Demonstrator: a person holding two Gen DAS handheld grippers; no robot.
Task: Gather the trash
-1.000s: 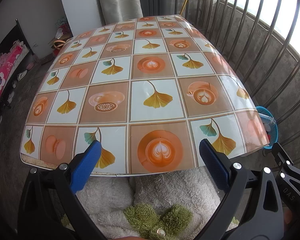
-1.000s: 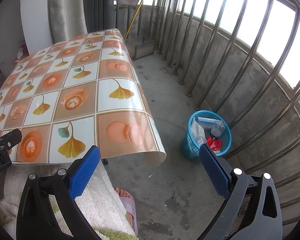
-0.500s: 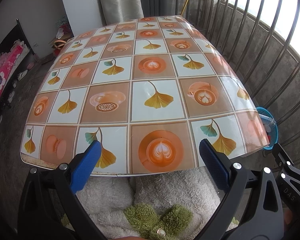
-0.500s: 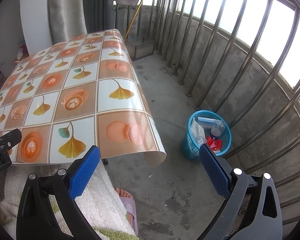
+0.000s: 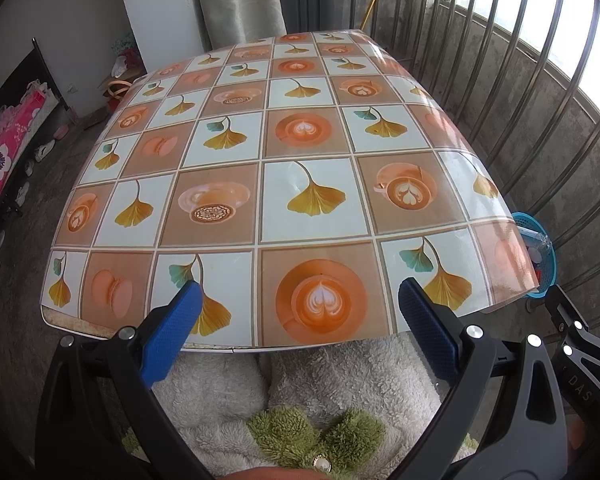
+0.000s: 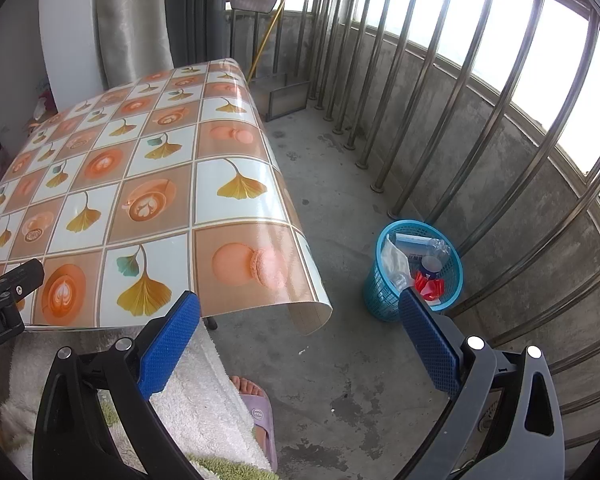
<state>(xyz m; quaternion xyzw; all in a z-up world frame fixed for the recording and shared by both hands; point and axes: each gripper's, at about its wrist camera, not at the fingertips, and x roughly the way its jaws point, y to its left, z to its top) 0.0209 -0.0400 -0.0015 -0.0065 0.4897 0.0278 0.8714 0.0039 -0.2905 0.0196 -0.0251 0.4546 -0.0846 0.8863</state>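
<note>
A blue basket (image 6: 414,270) stands on the grey floor (image 6: 340,360) of the balcony, close to the metal bars (image 6: 452,92). It is round, with lots of little holes in its wall. Trash fills it near to the top: a clear squashed bottle (image 6: 438,246), a long white box (image 6: 414,239), a crinkly white bag (image 6: 392,258), a bottle with a blue cap (image 6: 431,265) and something red and shiny (image 6: 430,285) (a wrapper, maybe, but I cannot tell for sure).

The basket sits off to the right of the table (image 5: 292,184), near its front corner. The table has a shiny cloth with squares of yellow leaves, coffee cups and pink cookies. The cloth hangs over the right edge and curls up at the corner.

The right gripper (image 6: 298,338) is held over the floor between the table corner and the basket. Its two blue fingers (image 6: 168,344) are spread wide apart with nothing between them. One finger covers a bit of the basket's near rim in this view.

The left gripper (image 5: 300,328) is held low at the near edge of the table. Its blue fingers (image 5: 172,330) are spread wide too, and they hold nothing. From here only a slice of the basket shows past the table's right corner.

Under both grippers is a fluffy white robe (image 5: 300,384) with green trim (image 5: 316,436). A foot in a purple slipper (image 6: 260,416) rests on the floor.
</note>
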